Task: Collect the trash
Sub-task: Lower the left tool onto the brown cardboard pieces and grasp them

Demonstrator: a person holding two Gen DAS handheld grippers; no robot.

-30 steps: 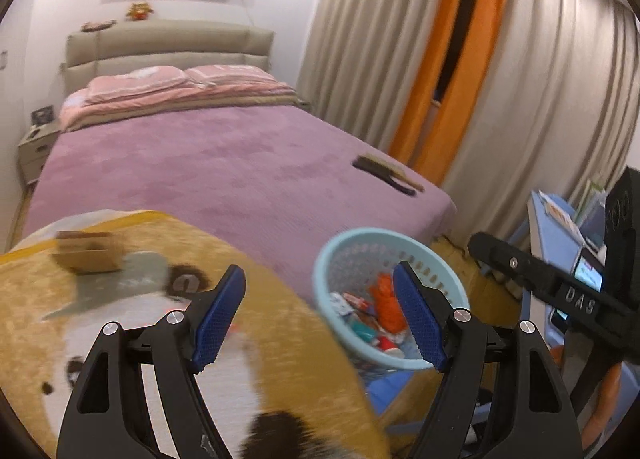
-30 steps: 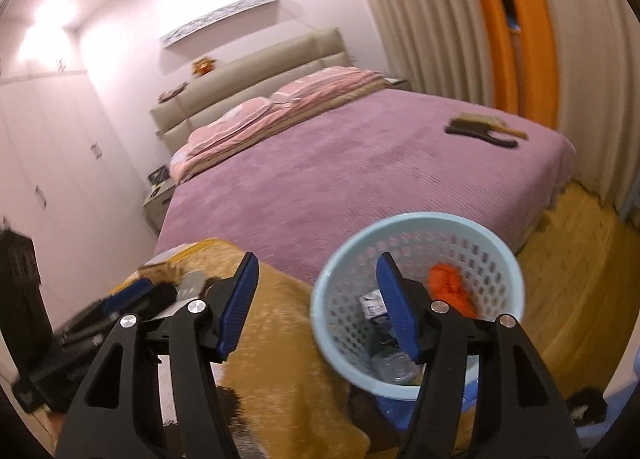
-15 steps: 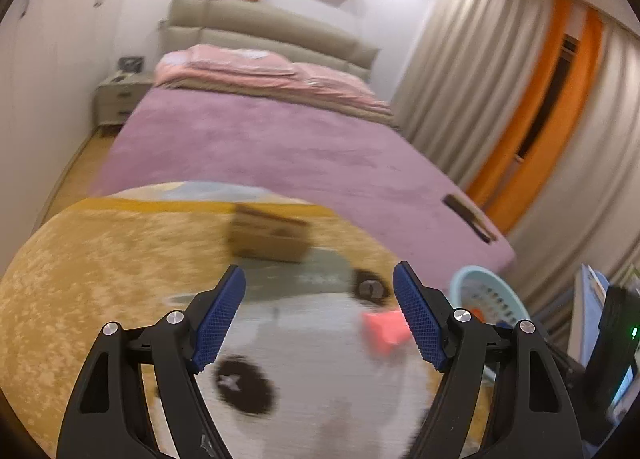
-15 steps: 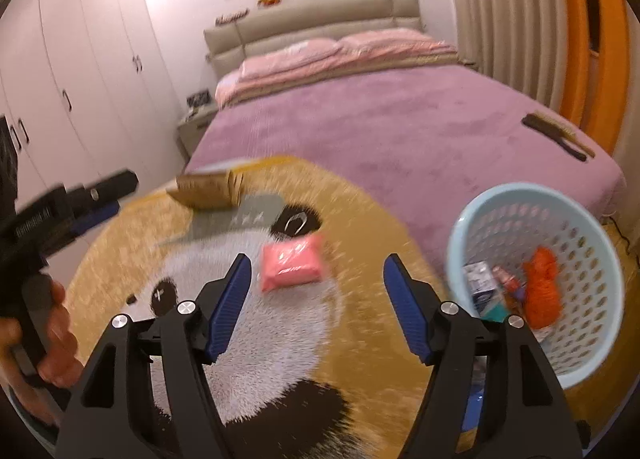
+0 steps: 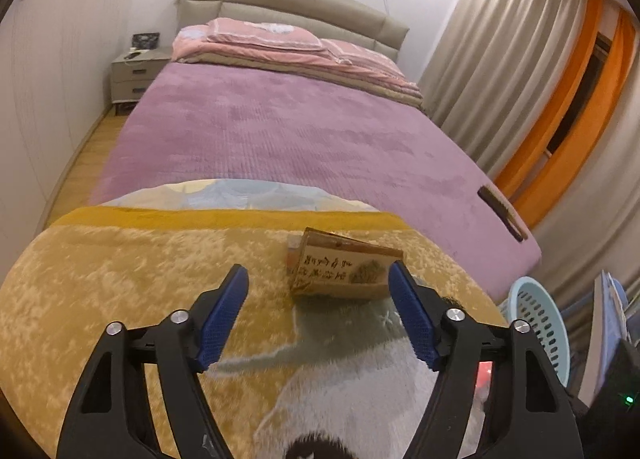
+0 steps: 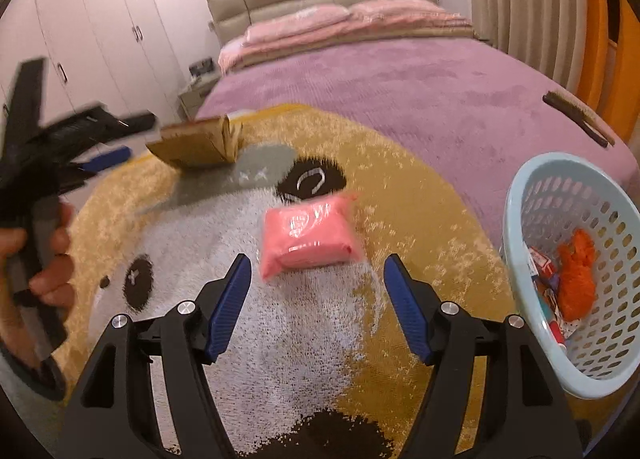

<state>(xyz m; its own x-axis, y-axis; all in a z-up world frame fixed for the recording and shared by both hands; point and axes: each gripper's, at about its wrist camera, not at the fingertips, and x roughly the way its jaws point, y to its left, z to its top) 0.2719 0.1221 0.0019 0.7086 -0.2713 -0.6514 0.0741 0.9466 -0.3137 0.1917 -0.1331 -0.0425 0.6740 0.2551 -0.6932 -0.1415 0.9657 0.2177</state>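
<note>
Left gripper (image 5: 318, 313), jaws closing on nothing, faces brown paper box (image 5: 344, 273) mid-rug; right gripper (image 6: 316, 301), jaws released, empty, faces pink plastic packet (image 6: 310, 235) on round yellow panda rug (image 6: 420, 195); light-blue perforated basket (image 6: 516, 219) off rug's right edge.

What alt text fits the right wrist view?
The open right gripper hovers over a pink packet lying on a panda blanket. A light blue basket holding trash sits at right, a brown box lies farther back, and the left gripper is at left.

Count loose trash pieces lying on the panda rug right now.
2. A brown paper bag near the rug's far edge, ahead of the left gripper, and a pink packet mid-rug, ahead of the right gripper. More may lie out of frame.
</note>
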